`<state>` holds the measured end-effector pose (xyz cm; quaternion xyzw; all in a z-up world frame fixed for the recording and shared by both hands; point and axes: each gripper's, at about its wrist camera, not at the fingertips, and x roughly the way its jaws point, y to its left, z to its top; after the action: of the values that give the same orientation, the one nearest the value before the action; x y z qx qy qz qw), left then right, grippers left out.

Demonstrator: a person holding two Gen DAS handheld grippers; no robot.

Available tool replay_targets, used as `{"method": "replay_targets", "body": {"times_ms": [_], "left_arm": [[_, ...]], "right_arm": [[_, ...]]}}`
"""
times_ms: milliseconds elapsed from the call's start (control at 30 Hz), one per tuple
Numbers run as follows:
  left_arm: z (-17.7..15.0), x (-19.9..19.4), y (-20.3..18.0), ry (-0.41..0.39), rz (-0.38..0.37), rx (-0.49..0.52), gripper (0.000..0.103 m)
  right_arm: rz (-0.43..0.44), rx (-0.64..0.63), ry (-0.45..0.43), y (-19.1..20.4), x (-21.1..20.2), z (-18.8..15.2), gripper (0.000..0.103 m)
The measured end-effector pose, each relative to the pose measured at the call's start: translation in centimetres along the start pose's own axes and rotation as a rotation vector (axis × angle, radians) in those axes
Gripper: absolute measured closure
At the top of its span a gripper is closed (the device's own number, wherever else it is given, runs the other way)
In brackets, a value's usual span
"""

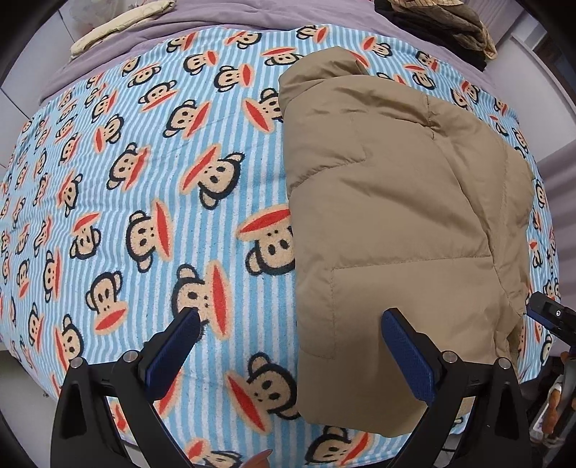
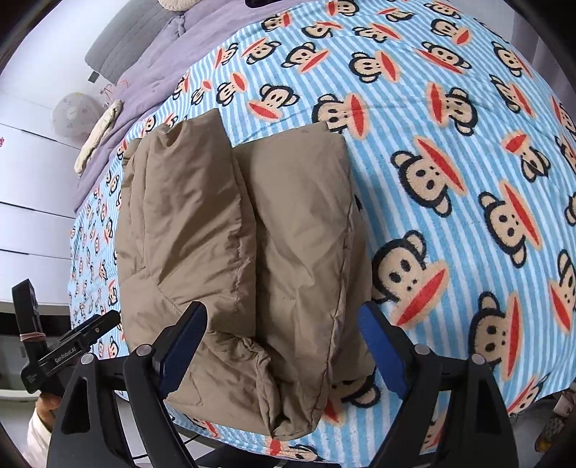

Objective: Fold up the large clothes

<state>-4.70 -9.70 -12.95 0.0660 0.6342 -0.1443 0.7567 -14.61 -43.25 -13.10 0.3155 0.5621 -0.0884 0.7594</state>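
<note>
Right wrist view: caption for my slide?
Open right gripper above the folded tan puffer jacket on a monkey-print blanket.

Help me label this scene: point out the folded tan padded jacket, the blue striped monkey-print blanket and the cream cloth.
Folded tan padded jacket [image 1: 396, 201], left wrist view, top panel.
Blue striped monkey-print blanket [image 2: 468, 180], right wrist view, bare area.
Cream cloth [image 1: 118, 25], left wrist view, middle.

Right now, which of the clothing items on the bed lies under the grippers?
The folded tan padded jacket on the monkey-print striped blanket. The cream garment and the dark clothes pile lie away at the bed's far end.
</note>
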Motion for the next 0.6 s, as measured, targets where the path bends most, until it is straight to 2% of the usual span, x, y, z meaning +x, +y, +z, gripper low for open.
{"method": "replay_targets", "body": {"times_ms": [467,600], "left_arm": [[1.3,0.5,-0.8,0.003,-0.015,-0.027,0.002],[1.7,1.1,-0.7,0.007,-0.020,-0.041,0.002]], "right_arm": [[0.041,0.037,0.118,-3.4,2.6,2.3,0.013],[0.056,0.038,0.127,-4.0,2.6,2.9,0.013]]}}
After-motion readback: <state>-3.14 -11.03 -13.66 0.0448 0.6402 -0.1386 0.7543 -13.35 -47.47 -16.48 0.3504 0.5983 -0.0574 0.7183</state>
